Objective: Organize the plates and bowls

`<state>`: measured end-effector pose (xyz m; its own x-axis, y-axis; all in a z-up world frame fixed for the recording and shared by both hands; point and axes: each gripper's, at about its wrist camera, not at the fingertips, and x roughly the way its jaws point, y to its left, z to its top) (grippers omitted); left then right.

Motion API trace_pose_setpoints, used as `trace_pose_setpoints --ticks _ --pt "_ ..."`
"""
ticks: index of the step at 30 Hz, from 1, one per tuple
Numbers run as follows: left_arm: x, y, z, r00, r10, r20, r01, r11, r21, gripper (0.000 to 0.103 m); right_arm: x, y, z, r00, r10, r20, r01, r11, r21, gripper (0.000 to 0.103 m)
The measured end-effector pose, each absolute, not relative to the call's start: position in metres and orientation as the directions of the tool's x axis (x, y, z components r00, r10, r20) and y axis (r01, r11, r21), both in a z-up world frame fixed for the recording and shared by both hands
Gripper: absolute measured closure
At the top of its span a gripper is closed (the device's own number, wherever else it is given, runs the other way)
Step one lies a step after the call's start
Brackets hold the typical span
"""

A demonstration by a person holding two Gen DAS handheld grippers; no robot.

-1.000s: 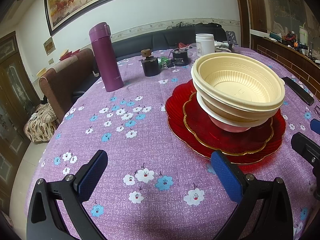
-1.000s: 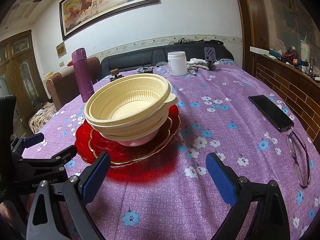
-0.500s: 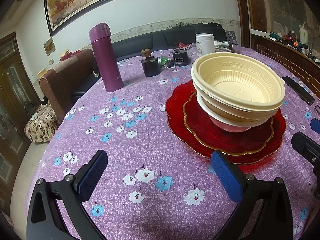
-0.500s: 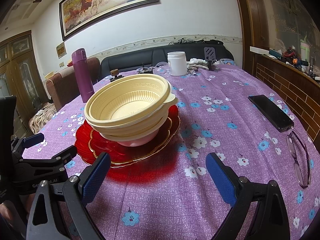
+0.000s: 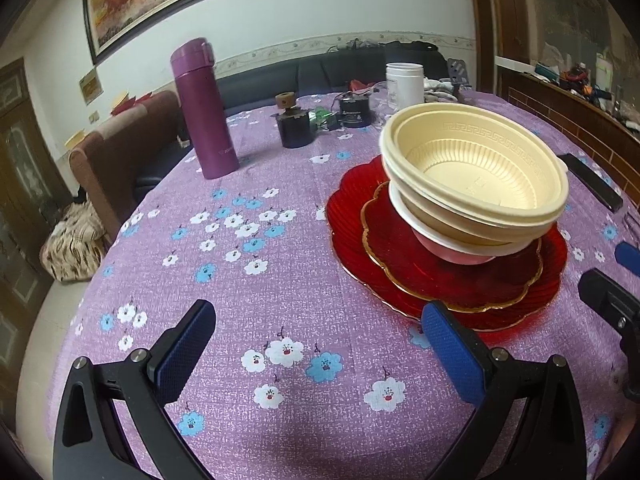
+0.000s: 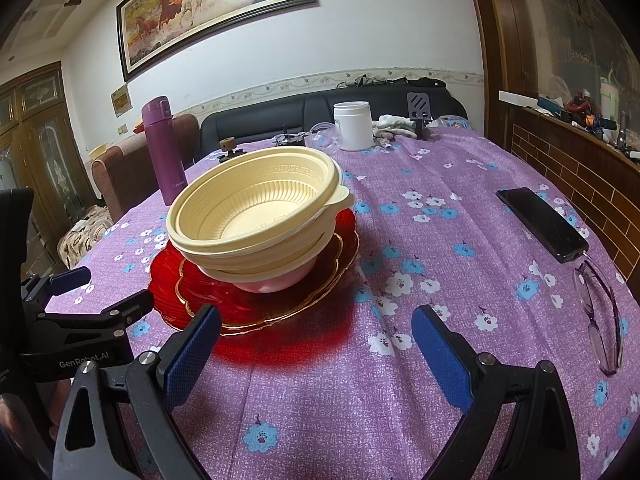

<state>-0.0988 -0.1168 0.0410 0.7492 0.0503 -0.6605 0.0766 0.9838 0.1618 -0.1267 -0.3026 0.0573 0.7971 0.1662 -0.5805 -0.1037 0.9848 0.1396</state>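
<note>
Both tools, left tool (image 5: 316, 336) and right tool (image 6: 316, 338), hover low over the purple flowered surface (image 6: 440, 240), spread wide and empty, near the stacked cream plastic bowls (image 6: 256, 208).

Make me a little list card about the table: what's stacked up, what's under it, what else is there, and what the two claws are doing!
stack: cream bowls nested on a pink bowl, leaning a bit
under it: two red plates, gold-rimmed one on top
table: purple flowered cloth
other things: purple flask, white jar, black phone, glasses
left claw: open, empty
right claw: open, empty
</note>
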Motion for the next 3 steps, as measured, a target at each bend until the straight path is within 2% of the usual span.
trace_pose_setpoints --ticks 3 --pt "-0.1031 -0.1190 0.0433 0.770 0.079 -0.633 0.058 0.979 0.193 0.000 -0.1265 -0.3036 0.0567 0.797 0.165 -0.581 -0.102 0.985 0.141 0.005"
